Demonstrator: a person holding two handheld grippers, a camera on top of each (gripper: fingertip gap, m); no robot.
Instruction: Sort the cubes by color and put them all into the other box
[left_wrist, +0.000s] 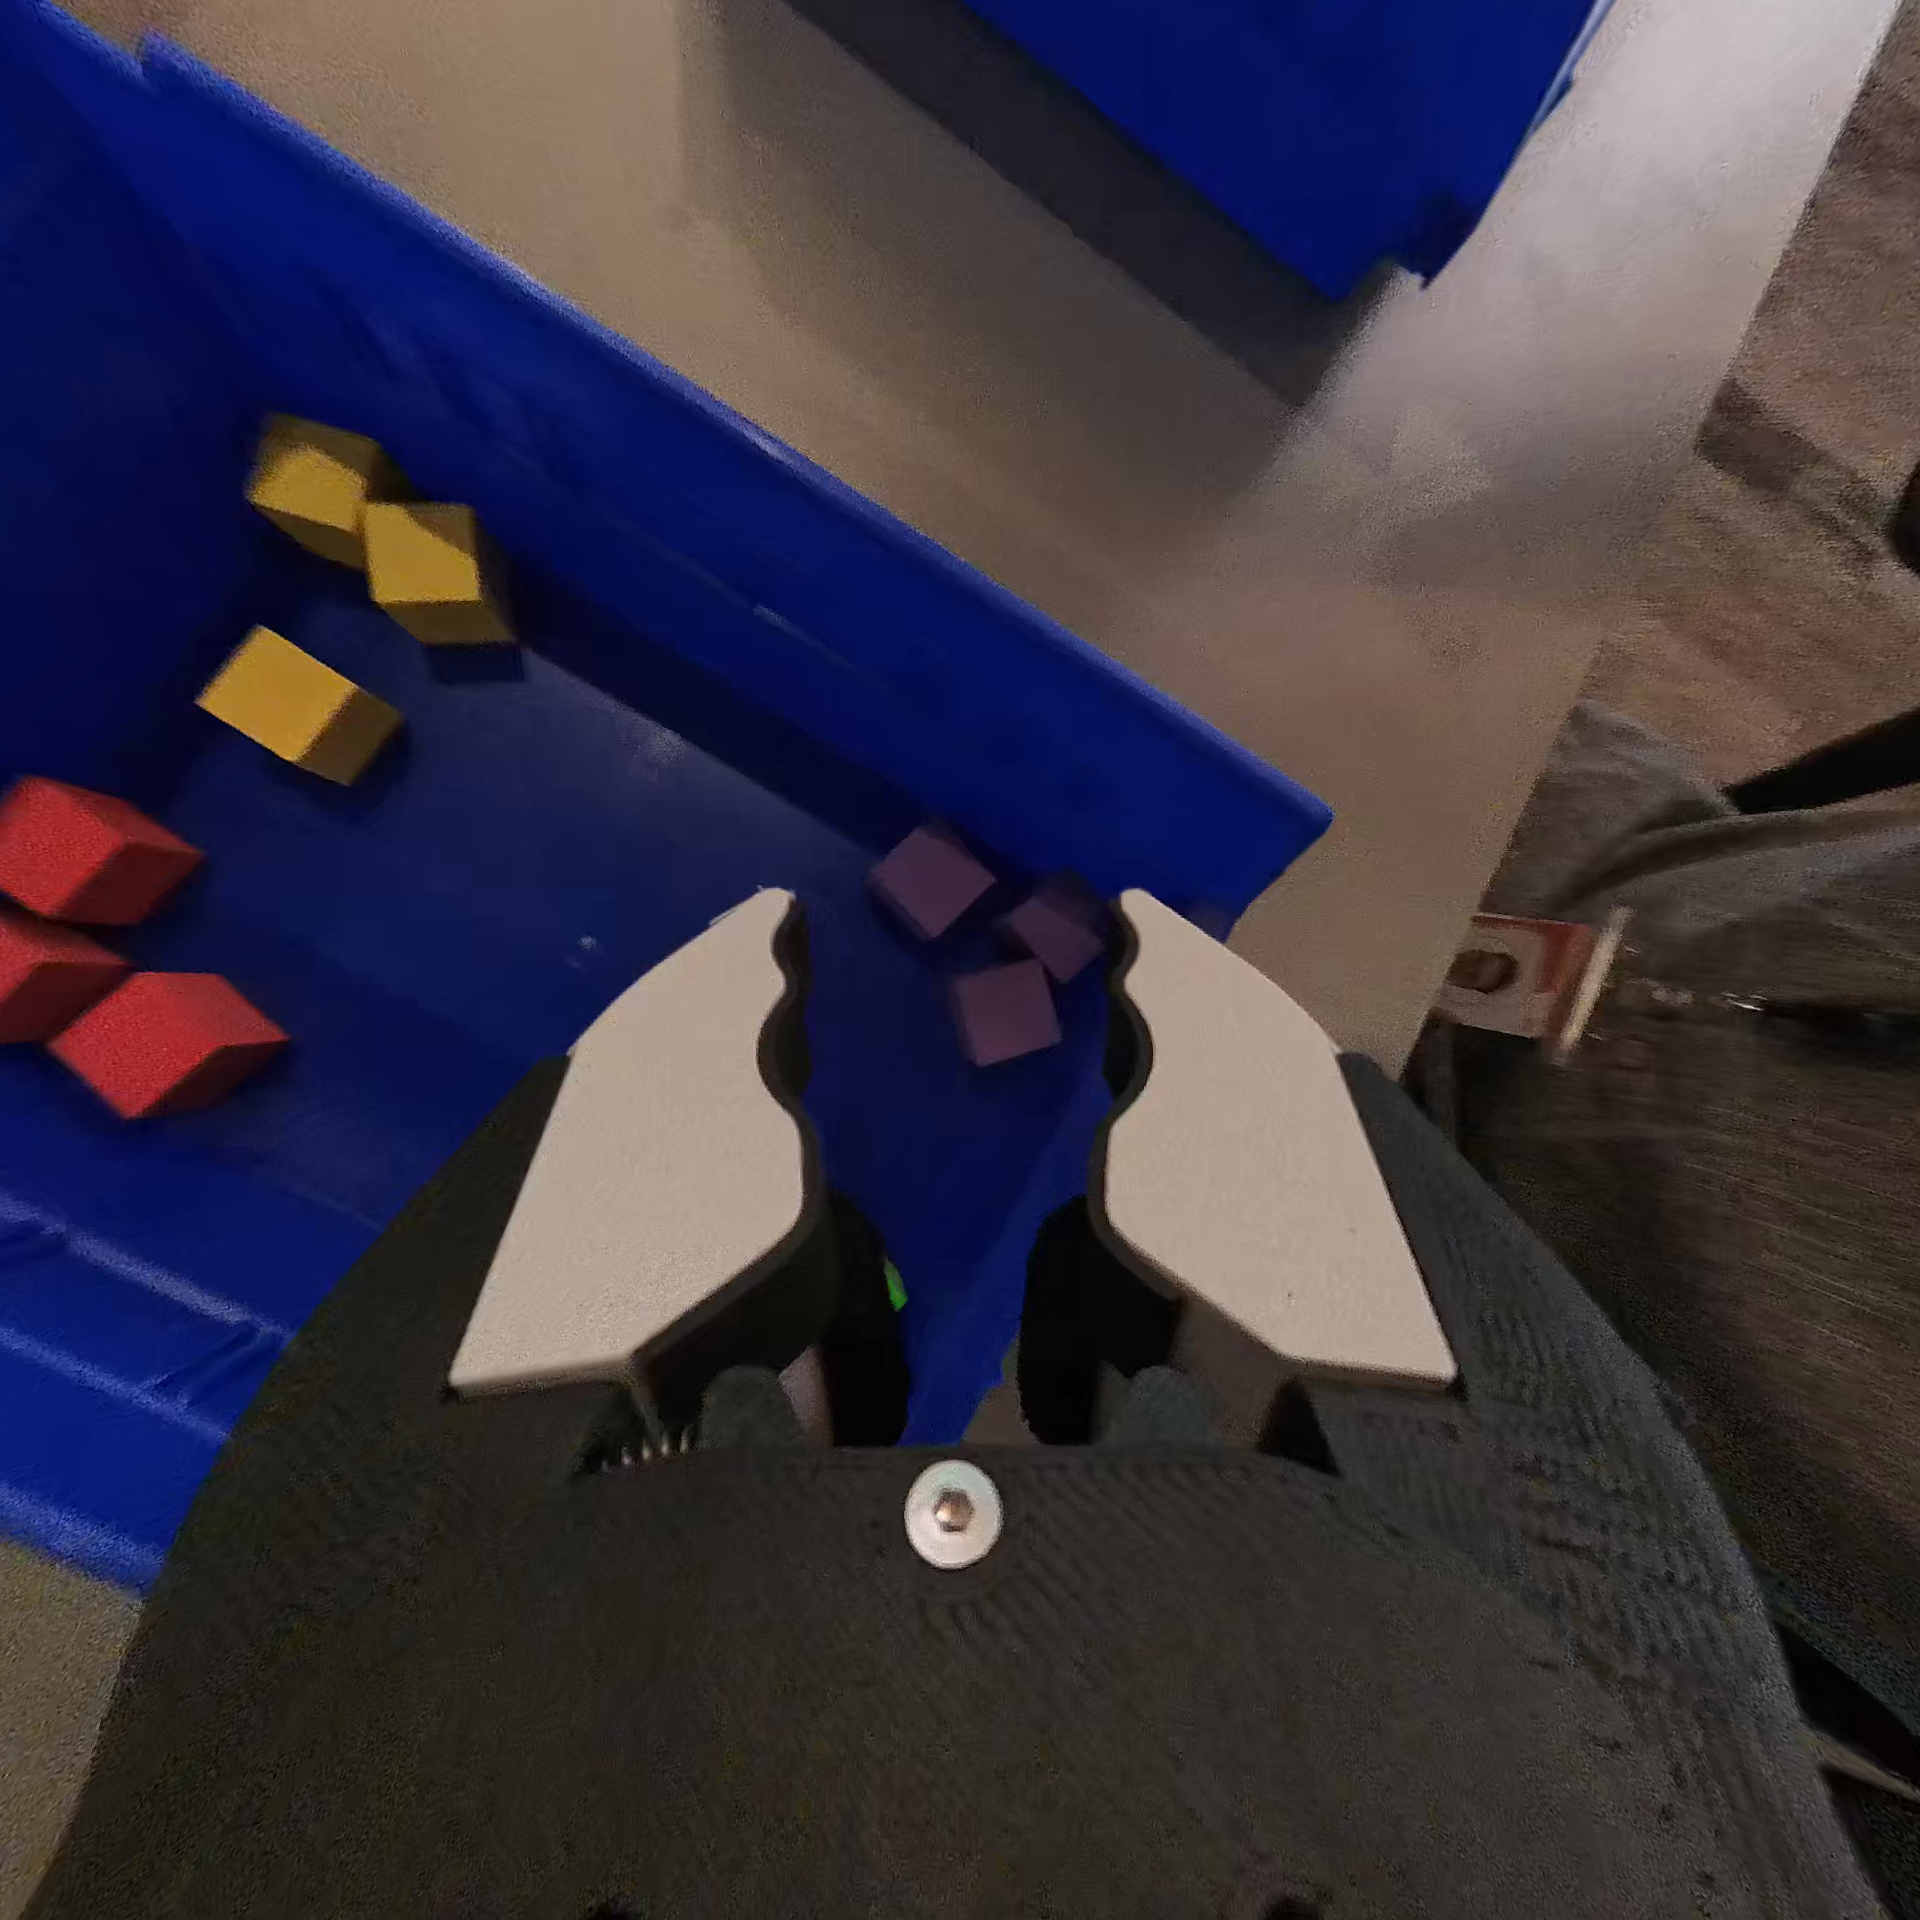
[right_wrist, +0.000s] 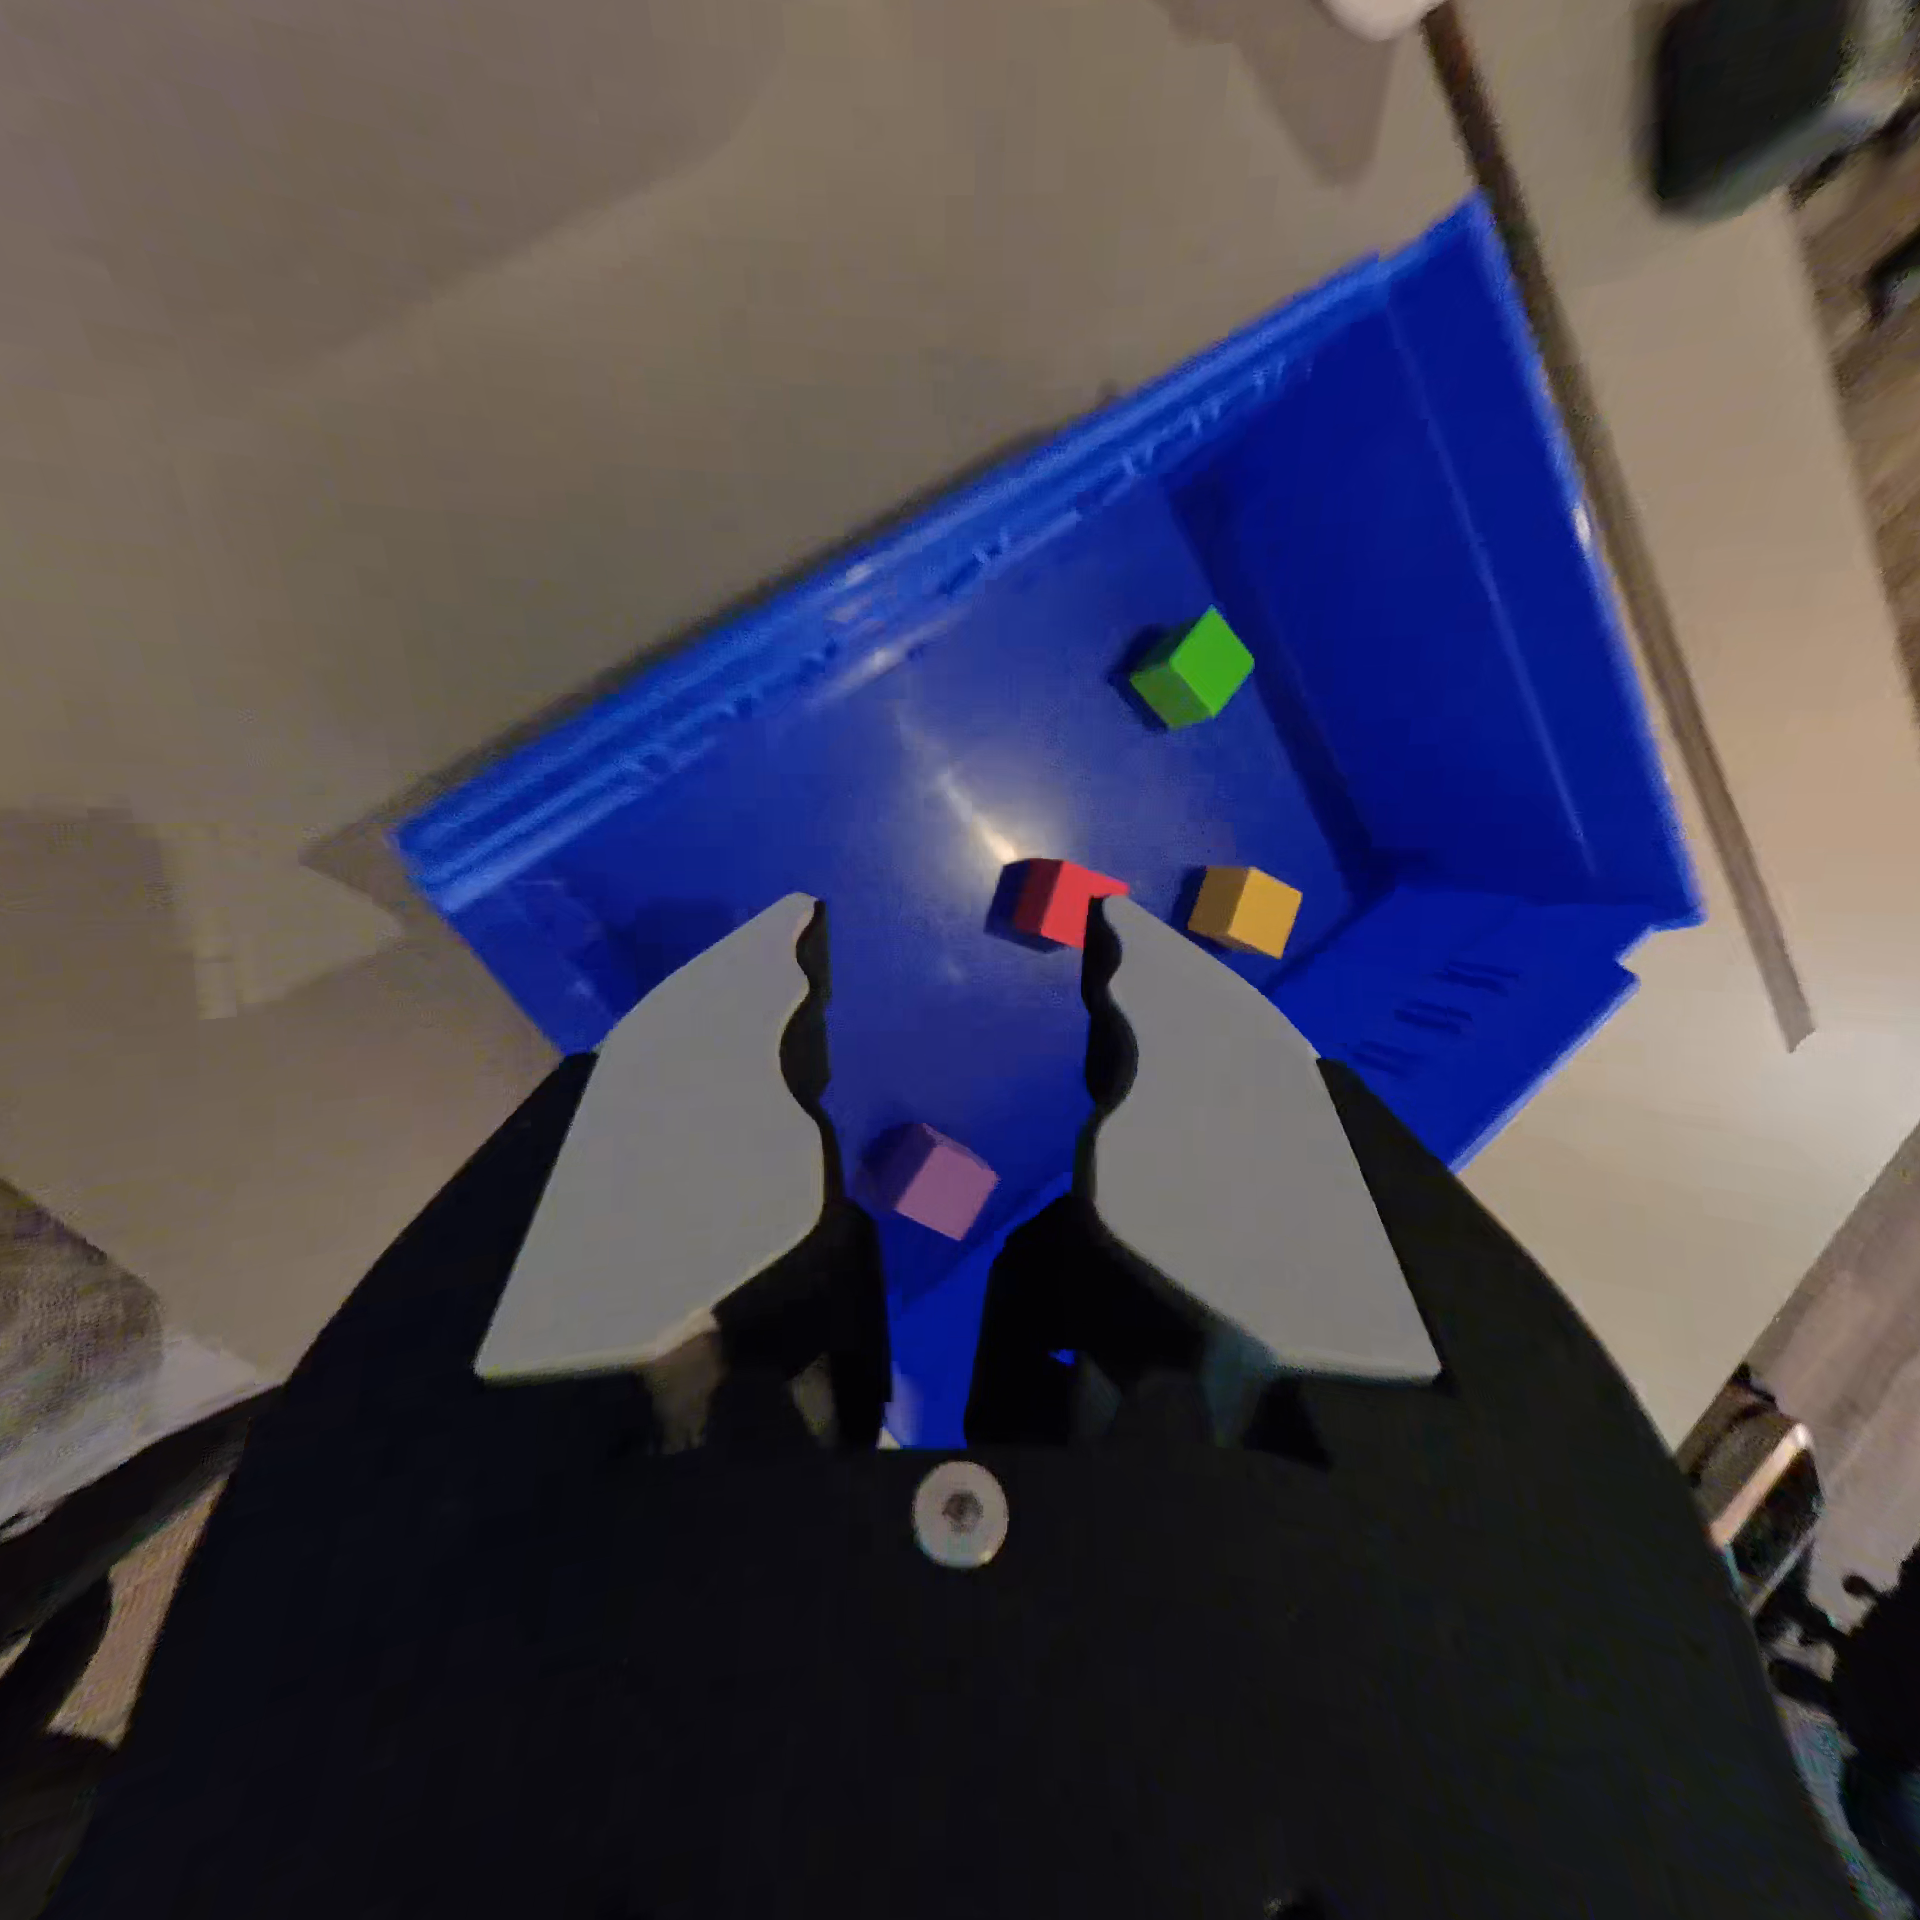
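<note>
The left gripper (left_wrist: 951, 914) hangs above a blue bin (left_wrist: 665, 582) that stands on a beige table (left_wrist: 935, 312); its two grey fingers (left_wrist: 665, 1132) are spread apart and hold nothing. Seen between and just past the fingertips, three purple cubes (left_wrist: 971, 940) lie close together in the near corner of this bin. Farther to the left in the same bin there are three yellow cubes (left_wrist: 364, 582) and three red cubes (left_wrist: 104, 935), each colour in its own small group. A second blue bin (left_wrist: 1299, 114) shows at the top edge of the left wrist view, apart from the first one. The right gripper (right_wrist: 951, 914) is also released, with a clear gap between its fingers (right_wrist: 1236, 1153), and it is above another blue bin (right_wrist: 1475, 644) on the table. In this bin a purple cube (right_wrist: 935, 1179) shows in the gap between the fingers, a red cube (right_wrist: 1049, 899) is just beside the right fingertip, an orange-yellow cube (right_wrist: 1242, 909) lies near it, and a green cube (right_wrist: 1190, 670) lies farther away, towards the far wall.
</note>
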